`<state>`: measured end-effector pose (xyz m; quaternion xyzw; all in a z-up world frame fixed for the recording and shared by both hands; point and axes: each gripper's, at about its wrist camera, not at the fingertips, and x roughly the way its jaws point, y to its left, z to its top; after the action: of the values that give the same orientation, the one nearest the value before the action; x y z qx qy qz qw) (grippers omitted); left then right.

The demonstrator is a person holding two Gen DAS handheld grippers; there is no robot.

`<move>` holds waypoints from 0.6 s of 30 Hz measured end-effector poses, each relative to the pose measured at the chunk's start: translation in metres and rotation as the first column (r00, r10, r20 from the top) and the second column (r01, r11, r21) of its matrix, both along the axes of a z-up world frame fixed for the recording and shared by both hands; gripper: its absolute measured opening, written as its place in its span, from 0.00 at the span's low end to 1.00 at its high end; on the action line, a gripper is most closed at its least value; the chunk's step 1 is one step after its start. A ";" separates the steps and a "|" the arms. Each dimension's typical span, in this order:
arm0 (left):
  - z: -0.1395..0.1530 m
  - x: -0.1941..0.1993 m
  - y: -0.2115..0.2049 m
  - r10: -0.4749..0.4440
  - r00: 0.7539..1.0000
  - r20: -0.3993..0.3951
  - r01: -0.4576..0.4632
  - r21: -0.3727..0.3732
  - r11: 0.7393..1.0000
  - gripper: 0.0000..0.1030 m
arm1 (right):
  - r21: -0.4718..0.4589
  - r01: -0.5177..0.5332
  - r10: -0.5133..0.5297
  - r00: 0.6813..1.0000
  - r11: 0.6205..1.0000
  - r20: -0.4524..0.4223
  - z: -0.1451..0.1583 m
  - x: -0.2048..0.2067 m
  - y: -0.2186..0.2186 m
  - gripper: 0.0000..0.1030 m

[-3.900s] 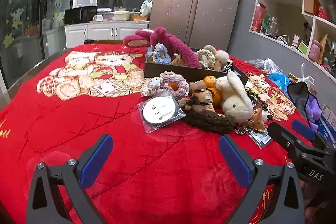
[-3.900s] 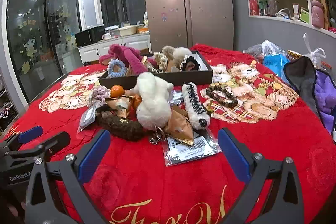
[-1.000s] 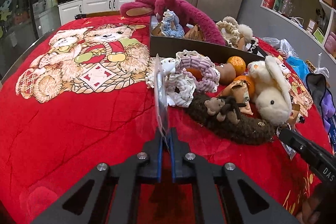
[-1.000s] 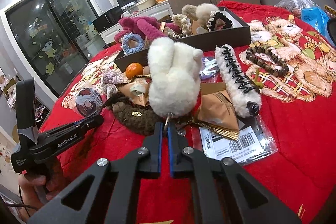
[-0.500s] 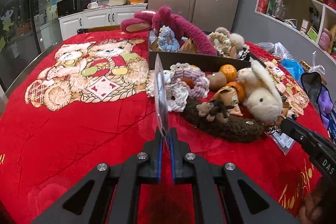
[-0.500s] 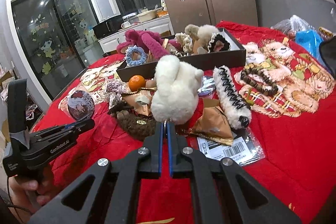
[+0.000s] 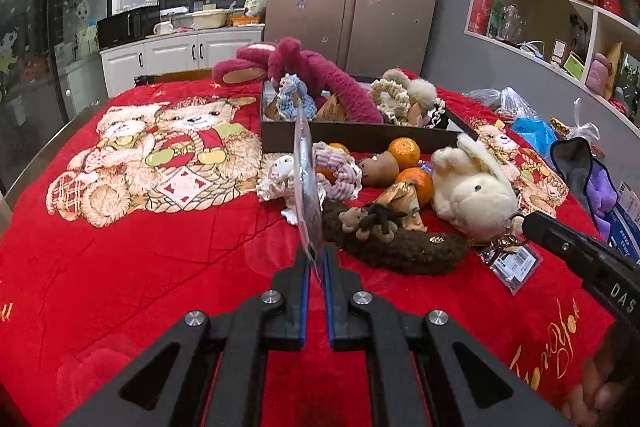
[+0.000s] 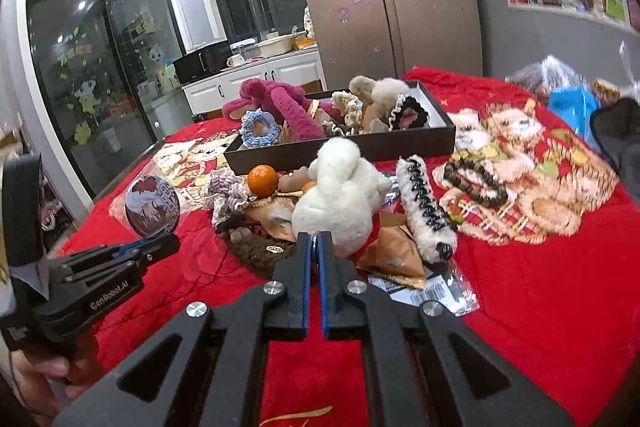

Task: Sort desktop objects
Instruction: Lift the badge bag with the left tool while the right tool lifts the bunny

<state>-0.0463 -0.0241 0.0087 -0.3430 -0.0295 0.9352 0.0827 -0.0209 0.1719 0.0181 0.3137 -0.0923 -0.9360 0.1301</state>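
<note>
Red bear-printed cloth point(image 7: 120, 247) covers the table, with a dark box point(image 7: 360, 137) of plush toys at the far side. A bagged round badge point(image 7: 306, 187) is pinched edge-on between the closed jaws of the left gripper point(image 7: 316, 259), held above the cloth near the pile's left side. The metal ring of the white plush keychain point(image 8: 340, 199) is clamped by the right gripper point(image 8: 316, 241), just near of the pile's middle.

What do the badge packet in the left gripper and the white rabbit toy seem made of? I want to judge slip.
Badge packet: a clear, glossy plastic sleeve, judging by its glare, over a round printed badge, likely metal or plastic. White rabbit toy: fluffy cream plush, soft and matte, with a metal key ring at its base.
</note>
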 end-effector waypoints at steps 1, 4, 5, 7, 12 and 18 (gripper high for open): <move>0.001 0.001 0.000 -0.001 1.000 -0.005 0.001 0.002 1.000 0.06 | -0.010 0.005 -0.005 1.000 1.000 -0.001 0.002 0.001 0.003 0.04; 0.003 0.002 -0.001 -0.006 1.000 -0.010 0.006 0.006 1.000 0.06 | -0.021 0.010 -0.010 1.000 1.000 -0.010 0.010 0.004 0.008 0.04; 0.003 0.002 -0.001 -0.007 1.000 -0.009 0.007 0.010 1.000 0.06 | -0.035 0.007 -0.007 1.000 0.999 -0.007 0.014 0.005 0.010 0.04; 0.003 0.003 -0.001 -0.013 1.000 -0.007 0.013 0.017 1.000 0.06 | -0.053 0.005 -0.005 1.000 0.999 -0.008 0.019 0.006 0.013 0.04; 0.007 0.006 0.000 -0.012 1.000 -0.025 0.012 0.014 1.000 0.06 | -0.088 -0.007 0.005 1.000 0.996 -0.022 0.031 0.009 0.015 0.04; 0.015 0.006 -0.001 -0.012 1.000 -0.024 0.013 0.018 1.000 0.06 | -0.084 -0.030 0.025 0.997 0.996 -0.067 0.054 0.011 0.009 0.01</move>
<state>-0.0401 -0.0249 0.0234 -0.3312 -0.0349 0.9384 0.0921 -0.0098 0.1811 0.0721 0.2782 -0.1234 -0.9392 0.1591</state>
